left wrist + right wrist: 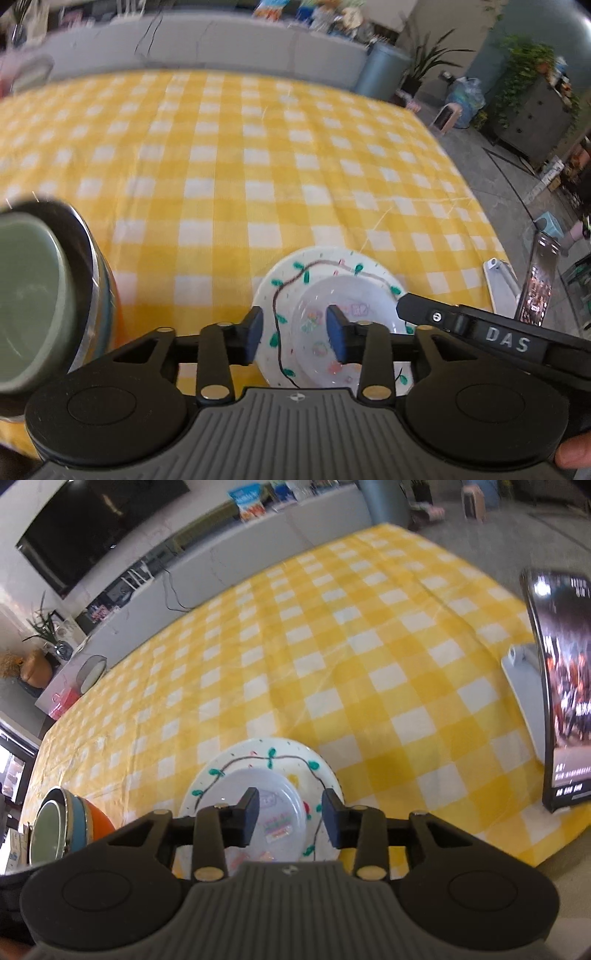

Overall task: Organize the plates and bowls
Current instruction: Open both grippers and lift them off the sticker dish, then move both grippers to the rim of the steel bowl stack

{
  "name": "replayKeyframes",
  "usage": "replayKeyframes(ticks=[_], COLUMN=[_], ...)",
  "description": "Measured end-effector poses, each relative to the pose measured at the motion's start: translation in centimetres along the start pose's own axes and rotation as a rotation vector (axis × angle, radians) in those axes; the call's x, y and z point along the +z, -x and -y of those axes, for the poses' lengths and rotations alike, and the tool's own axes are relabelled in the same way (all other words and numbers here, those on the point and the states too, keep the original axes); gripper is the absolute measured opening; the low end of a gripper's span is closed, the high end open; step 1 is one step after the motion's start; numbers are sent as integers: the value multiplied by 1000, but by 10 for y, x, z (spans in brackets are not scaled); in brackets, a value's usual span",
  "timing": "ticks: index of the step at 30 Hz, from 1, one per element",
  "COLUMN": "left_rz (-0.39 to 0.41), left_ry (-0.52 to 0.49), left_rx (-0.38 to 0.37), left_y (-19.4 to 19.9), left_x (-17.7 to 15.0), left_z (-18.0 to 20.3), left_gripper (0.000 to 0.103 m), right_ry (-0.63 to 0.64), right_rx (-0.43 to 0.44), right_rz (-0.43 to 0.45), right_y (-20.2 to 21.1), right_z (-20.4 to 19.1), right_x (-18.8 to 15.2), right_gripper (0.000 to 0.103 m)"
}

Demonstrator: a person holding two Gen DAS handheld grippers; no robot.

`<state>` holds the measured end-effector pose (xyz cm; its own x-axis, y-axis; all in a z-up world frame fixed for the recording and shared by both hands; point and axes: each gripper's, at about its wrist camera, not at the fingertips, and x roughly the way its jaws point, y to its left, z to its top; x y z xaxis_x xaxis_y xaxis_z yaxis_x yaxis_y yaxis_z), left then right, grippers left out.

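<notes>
Two stacked plates [258, 775], one nested bowl stack [70, 827], both grippers' jaws released

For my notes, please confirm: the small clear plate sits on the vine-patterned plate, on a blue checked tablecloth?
Not quite: the tablecloth is yellow checked, as the right wrist view shows. The small clear plate does sit on the vine-patterned plate.
</notes>
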<state>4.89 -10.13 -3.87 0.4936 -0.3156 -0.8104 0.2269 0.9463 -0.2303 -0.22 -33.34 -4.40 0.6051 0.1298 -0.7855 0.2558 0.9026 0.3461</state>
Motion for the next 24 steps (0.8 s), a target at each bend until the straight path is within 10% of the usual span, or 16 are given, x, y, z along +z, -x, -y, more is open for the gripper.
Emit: replayKeyframes(ticks=[5, 10, 24], left_rz=[64, 159, 200], left_ry=[-54, -61, 49], left_rx=[20, 88, 233], left_y=[32, 70, 121], left_x=[3, 8, 10], left_z=[-3, -20, -100], left_gripper=[48, 49, 54], right_ry=[93, 71, 175], right_rx=[-49, -96, 83], right_rz=[61, 112, 66], right_y=[13, 28, 49], right_z=[-19, -34, -135], right_x=[2, -1, -13], right_gripper=[54, 85, 87])
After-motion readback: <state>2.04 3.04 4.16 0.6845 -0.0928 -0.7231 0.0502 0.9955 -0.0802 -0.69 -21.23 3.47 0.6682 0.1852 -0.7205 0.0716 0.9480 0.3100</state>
